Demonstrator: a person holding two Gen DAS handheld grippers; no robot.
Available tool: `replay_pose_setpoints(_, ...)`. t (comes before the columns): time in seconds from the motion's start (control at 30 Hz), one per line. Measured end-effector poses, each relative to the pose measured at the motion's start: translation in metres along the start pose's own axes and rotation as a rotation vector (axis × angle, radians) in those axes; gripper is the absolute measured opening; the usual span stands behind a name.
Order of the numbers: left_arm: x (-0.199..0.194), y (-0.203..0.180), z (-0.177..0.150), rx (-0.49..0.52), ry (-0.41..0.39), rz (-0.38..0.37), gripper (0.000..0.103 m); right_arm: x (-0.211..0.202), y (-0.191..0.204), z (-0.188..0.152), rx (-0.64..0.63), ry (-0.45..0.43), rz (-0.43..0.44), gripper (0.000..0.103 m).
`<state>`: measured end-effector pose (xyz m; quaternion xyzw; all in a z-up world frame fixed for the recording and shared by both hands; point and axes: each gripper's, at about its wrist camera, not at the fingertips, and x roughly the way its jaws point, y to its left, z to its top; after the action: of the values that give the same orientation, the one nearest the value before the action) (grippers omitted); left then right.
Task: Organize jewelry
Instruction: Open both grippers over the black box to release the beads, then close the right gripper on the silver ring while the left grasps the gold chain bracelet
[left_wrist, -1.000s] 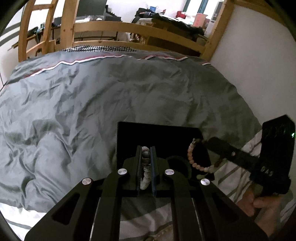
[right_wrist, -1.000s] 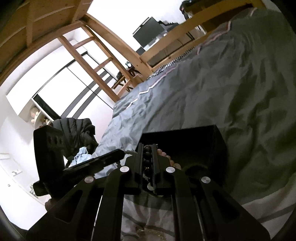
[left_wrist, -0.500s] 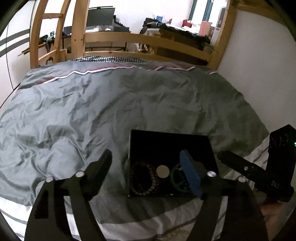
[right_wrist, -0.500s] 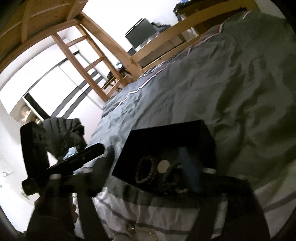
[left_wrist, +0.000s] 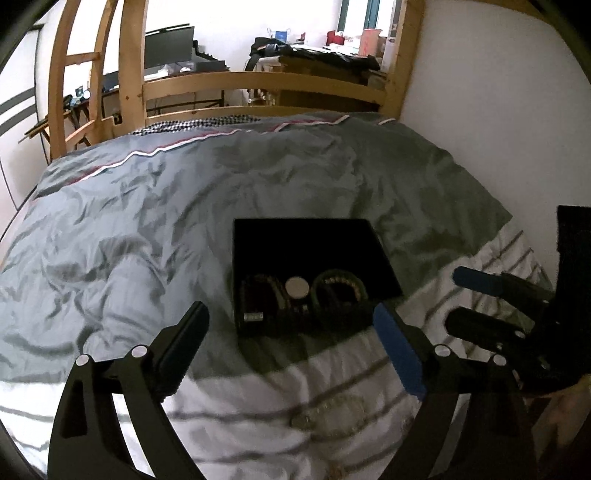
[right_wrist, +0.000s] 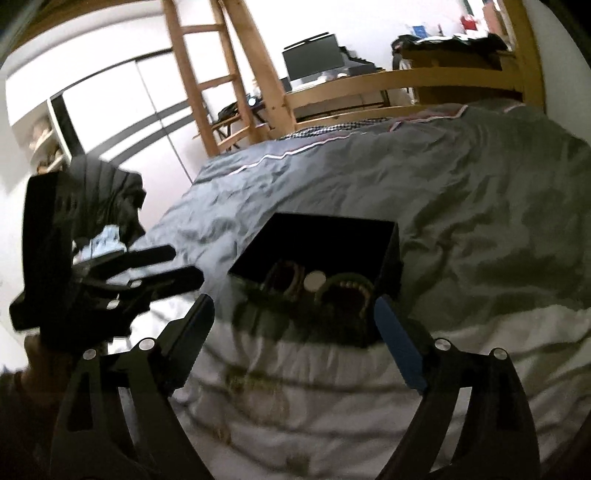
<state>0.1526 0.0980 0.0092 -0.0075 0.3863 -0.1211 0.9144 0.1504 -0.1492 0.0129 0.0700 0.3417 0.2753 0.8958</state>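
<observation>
Two grippers up, both jaws wide apart, nothing clamped. Left gripper (left_wrist: 291, 354) hovering above near edge of black box (left_wrist: 306, 240), fingers straddling its width. Right gripper (right_wrist: 293, 345) same pose from its side, also short of box (right_wrist: 332, 236). Box sitting on bed, on grey duvet (left_wrist: 147, 206) right where white striped sheet (left_wrist: 258, 402) starts. Inside box, near wall: dark bead bracelet (left_wrist: 273, 291) on left, round pale disc (left_wrist: 296, 288) in middle, greenish bead bracelet (left_wrist: 338, 284) on right, all close together. Small silver piece (left_wrist: 252, 316) at near-left corner. Blurry chain (left_wrist: 328, 410) lying loose on sheet, outside box, between left fingers. Wooden bed rail (left_wrist: 258, 79) at far end.
</observation>
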Motion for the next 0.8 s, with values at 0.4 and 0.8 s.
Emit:
replay_pose_setpoints(0.4,-0.014,-0.011,-0.039,0.050,0.097,-0.016,0.089,-0.037,0.038,-0.039,-0.211,0.158,0.012,0.075)
replay_pose_setpoints(0.8,0.036,-0.041,-0.060,0.218,0.278,0.036,0.089,0.019,0.037,-0.087,-0.307,0.460,-0.072,0.062)
